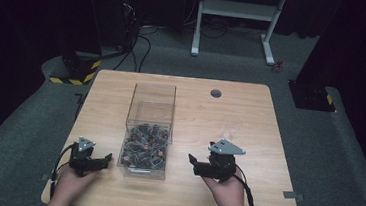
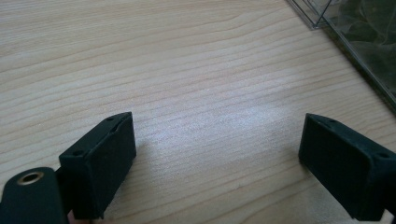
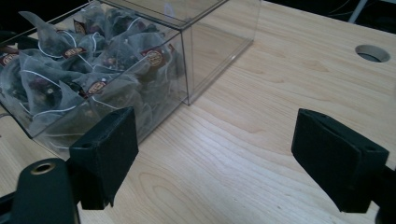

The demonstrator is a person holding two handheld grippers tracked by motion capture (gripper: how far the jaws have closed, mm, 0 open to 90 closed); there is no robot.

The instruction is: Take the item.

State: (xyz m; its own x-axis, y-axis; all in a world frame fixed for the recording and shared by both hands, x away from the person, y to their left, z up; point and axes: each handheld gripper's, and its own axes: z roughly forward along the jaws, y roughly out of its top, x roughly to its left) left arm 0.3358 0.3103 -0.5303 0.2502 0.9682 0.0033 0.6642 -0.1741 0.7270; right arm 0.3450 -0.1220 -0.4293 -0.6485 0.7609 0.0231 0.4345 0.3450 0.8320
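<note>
A clear box (image 1: pixel 148 130) of tea bags (image 3: pixel 70 70) sits on my wooden table (image 1: pixel 249 124). My left claw (image 1: pixel 107 158) and right claw (image 1: pixel 192 161) flank it, both released, grasping nothing.

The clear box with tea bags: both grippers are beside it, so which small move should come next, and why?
Probably the right gripper should rise and move over the near compartment of the clear box. Its fingers are open and hold nothing, the tea bags are piled in that compartment, and the box wall stands between them, so reaching in from above seems the only way.
</note>
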